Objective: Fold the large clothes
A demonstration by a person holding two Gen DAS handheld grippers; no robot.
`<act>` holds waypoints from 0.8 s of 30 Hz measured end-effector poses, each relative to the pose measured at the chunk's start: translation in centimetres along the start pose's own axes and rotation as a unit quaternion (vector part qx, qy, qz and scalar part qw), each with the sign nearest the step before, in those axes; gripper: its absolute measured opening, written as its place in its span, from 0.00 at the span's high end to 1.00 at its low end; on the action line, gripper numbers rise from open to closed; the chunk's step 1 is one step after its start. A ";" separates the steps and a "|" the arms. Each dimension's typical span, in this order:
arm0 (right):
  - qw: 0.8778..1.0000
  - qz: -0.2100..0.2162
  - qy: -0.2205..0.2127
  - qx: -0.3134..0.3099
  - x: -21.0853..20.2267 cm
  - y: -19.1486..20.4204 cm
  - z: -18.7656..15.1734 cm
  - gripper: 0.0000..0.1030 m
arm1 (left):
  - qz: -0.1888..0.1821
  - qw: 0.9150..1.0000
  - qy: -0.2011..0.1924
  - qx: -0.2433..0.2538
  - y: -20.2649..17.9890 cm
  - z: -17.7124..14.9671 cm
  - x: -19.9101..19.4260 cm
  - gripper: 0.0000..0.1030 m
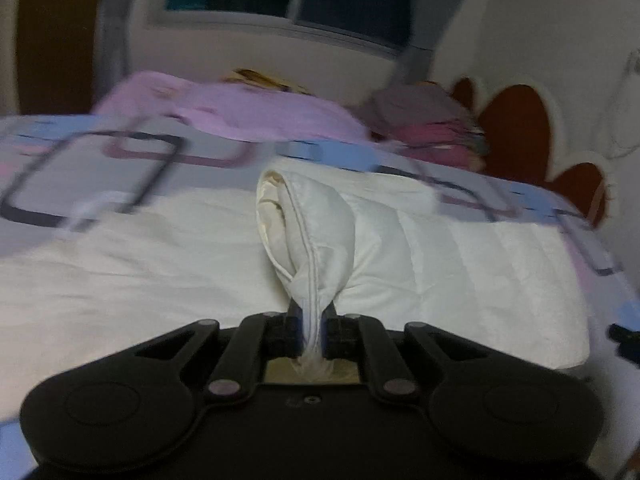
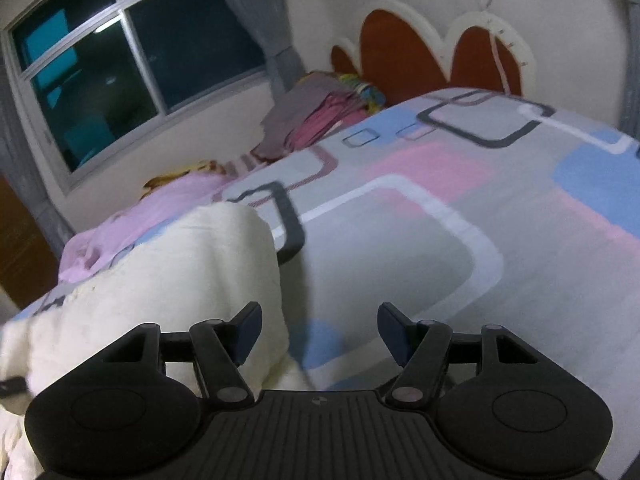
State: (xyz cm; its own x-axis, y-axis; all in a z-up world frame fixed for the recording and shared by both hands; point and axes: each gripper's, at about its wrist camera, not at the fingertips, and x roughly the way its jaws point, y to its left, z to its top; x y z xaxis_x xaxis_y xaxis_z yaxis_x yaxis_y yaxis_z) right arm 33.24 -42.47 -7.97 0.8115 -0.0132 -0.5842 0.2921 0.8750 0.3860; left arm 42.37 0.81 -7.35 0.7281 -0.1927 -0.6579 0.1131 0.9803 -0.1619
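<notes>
Left gripper (image 1: 313,330) clamped tight on a seamed corner of the cream padded garment (image 1: 440,248); right gripper (image 2: 320,334) parted wide, empty.

One bed (image 2: 460,240) carries one cream garment (image 1: 420,248), one pink garment (image 1: 248,112) beyond it, and one stack (image 2: 316,114) of folded clothes by the headboard (image 2: 404,52). Two grippers; one window (image 2: 120,72).

Home bedroom, bed (image 2: 460,208), headboard (image 2: 404,48), window (image 2: 132,72)
</notes>
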 end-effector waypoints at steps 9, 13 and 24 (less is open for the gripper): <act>0.998 0.018 0.033 -0.042 2.5 1.7 -1.7 0.37 | 0.049 0.997 0.041 -0.037 3.5 -2.9 1.0 0.93; 0.998 0.028 0.033 -0.051 3.5 2.2 -1.4 0.49 | 0.063 0.997 0.018 -0.045 3.8 -2.5 0.2 0.93; 0.996 0.047 0.017 -0.069 6.4 2.8 1.8 0.44 | 0.116 0.993 -0.015 -0.003 3.9 -1.4 -1.3 0.38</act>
State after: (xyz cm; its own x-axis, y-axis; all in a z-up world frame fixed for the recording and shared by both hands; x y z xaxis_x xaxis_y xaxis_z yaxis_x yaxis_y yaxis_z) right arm 40.18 -40.99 -9.39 0.8141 0.0869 -0.5742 0.1410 0.9296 0.3405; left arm 40.96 4.86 -8.16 0.7536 0.0397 -0.6562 -0.0634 0.9979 -0.0123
